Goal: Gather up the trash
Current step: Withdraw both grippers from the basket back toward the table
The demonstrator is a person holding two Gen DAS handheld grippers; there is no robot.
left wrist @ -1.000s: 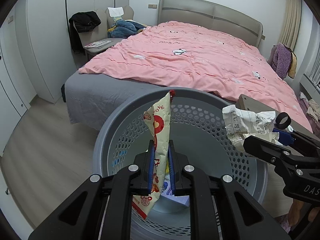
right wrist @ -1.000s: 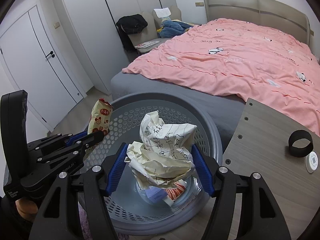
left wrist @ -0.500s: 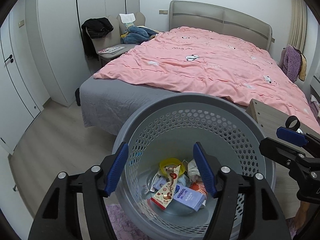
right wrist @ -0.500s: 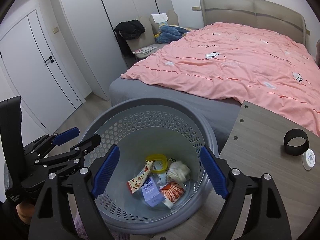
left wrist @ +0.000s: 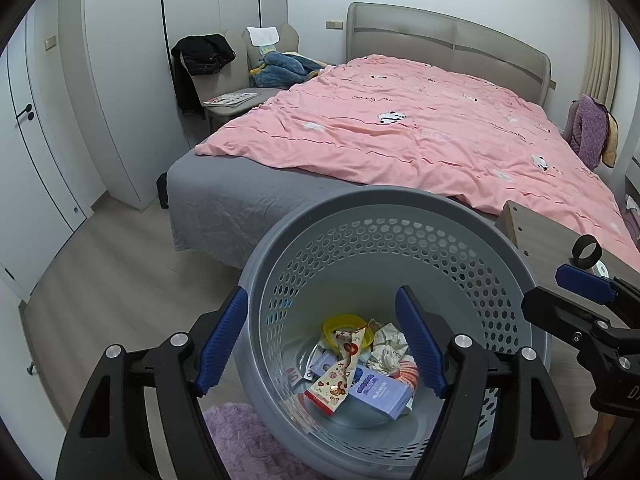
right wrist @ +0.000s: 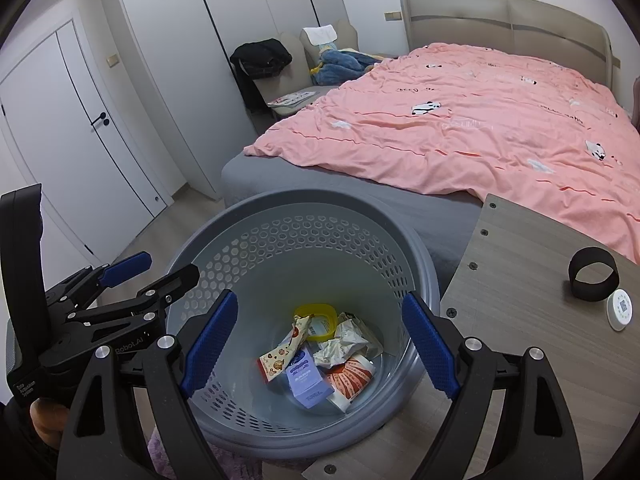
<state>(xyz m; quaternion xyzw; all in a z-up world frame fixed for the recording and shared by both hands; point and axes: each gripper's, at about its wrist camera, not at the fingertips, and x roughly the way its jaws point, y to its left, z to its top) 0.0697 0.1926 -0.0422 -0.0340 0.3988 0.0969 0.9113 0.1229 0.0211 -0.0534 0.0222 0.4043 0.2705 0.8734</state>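
A grey perforated basket [left wrist: 380, 194] [right wrist: 300, 196] stands on the floor below both grippers. At its bottom lie a red-and-cream snack wrapper [left wrist: 340, 372] [right wrist: 286, 348], a crumpled paper ball [left wrist: 386, 344] [right wrist: 346, 340], a blue-and-white box [left wrist: 380, 392] [right wrist: 306, 380], a yellow lid [left wrist: 340, 322] and a red striped wrapper [right wrist: 352, 376]. My left gripper [left wrist: 320, 296] [right wrist: 168, 266] hangs over the basket's left side, its jaws opening, with nothing between them. My right gripper [right wrist: 319, 298] [left wrist: 556, 288] hangs over the right side, its jaws also opening and empty.
A bed with a pink duvet [left wrist: 420, 132] stands just behind the basket. A wooden side table [right wrist: 520, 280] at the right carries a black ring [right wrist: 594, 274] and a small white disc [right wrist: 620, 310]. A purple rug [left wrist: 248, 440] lies by the basket. White wardrobe doors [right wrist: 60, 140] line the left.
Both grippers have opened. The snack wrapper left the left gripper and the crumpled paper left the right one. Both now lie in the basket. The left view has turned slightly.
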